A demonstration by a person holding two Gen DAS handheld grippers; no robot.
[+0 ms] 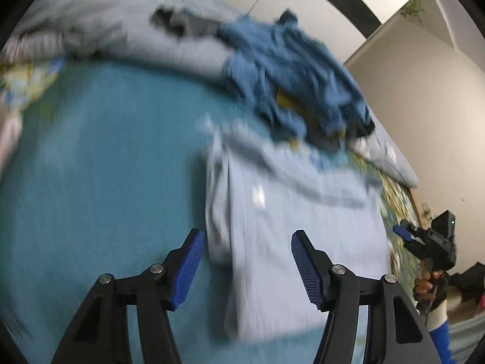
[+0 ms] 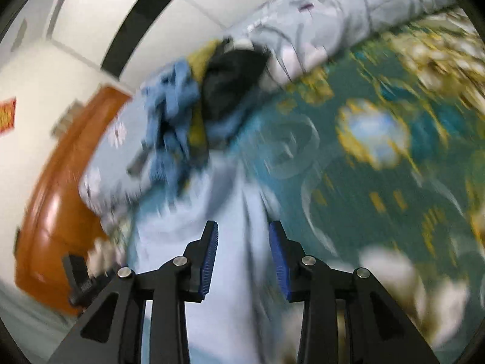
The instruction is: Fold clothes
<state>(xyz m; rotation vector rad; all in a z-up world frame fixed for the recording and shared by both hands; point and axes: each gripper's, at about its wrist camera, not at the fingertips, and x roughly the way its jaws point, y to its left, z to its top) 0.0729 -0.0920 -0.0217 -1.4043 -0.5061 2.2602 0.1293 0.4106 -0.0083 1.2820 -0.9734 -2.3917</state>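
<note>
A pale blue garment (image 1: 291, 221) lies folded on the teal bedsheet (image 1: 100, 166). My left gripper (image 1: 247, 242) is open above its near left edge, with nothing between the pads. My right gripper (image 2: 244, 236) is open over the same pale garment (image 2: 230, 242), empty. The right gripper also shows in the left wrist view (image 1: 424, 239) at the far right, held in a hand. A heap of blue, yellow and black clothes (image 1: 291, 69) lies beyond the garment, and it also shows in the right wrist view (image 2: 197, 103). Both views are blurred.
A grey floral quilt (image 2: 333, 18) runs along the back of the bed. The bedsheet has a gold flower pattern (image 2: 372, 139) on the right. A brown wooden headboard (image 2: 57, 188) stands at the left of the right wrist view. White walls lie behind.
</note>
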